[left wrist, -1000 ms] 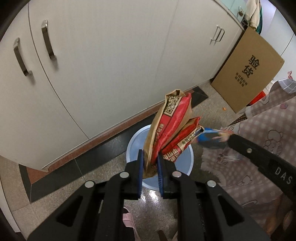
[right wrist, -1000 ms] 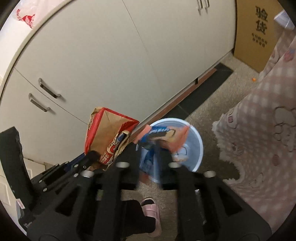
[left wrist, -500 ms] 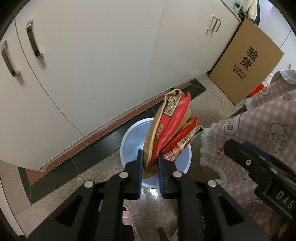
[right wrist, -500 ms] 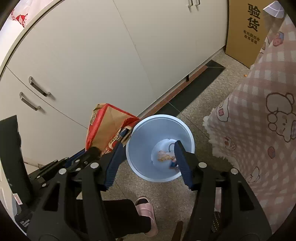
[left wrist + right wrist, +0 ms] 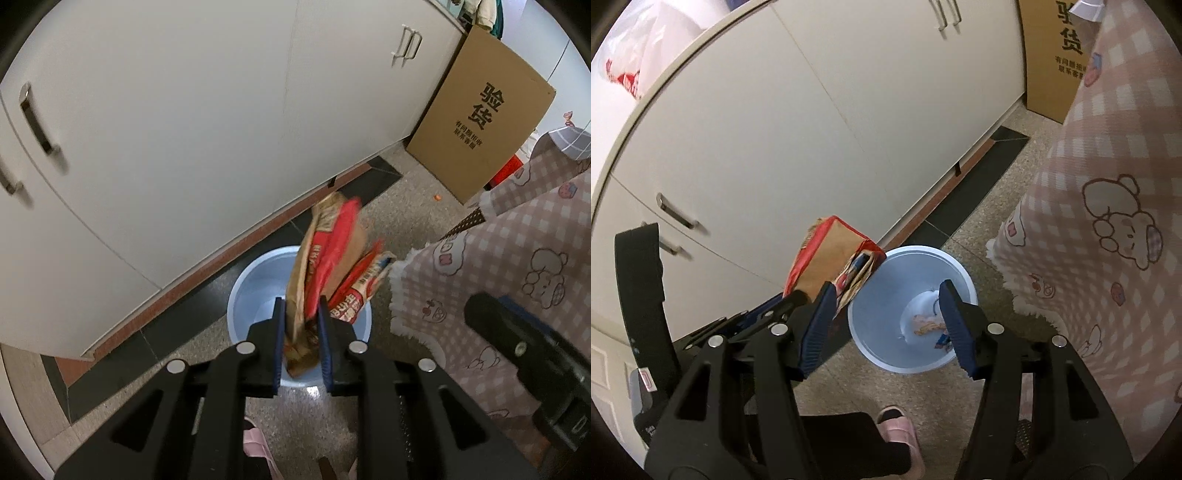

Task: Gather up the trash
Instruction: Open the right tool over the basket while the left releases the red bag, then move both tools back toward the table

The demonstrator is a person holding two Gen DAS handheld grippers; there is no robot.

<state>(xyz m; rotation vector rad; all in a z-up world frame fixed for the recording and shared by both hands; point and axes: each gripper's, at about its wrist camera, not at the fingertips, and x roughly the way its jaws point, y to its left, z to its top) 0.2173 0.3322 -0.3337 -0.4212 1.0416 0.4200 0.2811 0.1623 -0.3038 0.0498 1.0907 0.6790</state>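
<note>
Wrappers point(image 5: 929, 326) in bin point(image 5: 886, 354) only in right view, right gripper point(image 5: 886, 308) wide, empty, left gripper point(image 5: 301, 317) jaws just easing, paper bag point(image 5: 325, 266) between

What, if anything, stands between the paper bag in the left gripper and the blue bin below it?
Nothing visible does. The paper bag hangs between the left gripper pads, whose jaws have just been opening, directly over the open blue bin. The right gripper is open and empty, off to the side.
</note>
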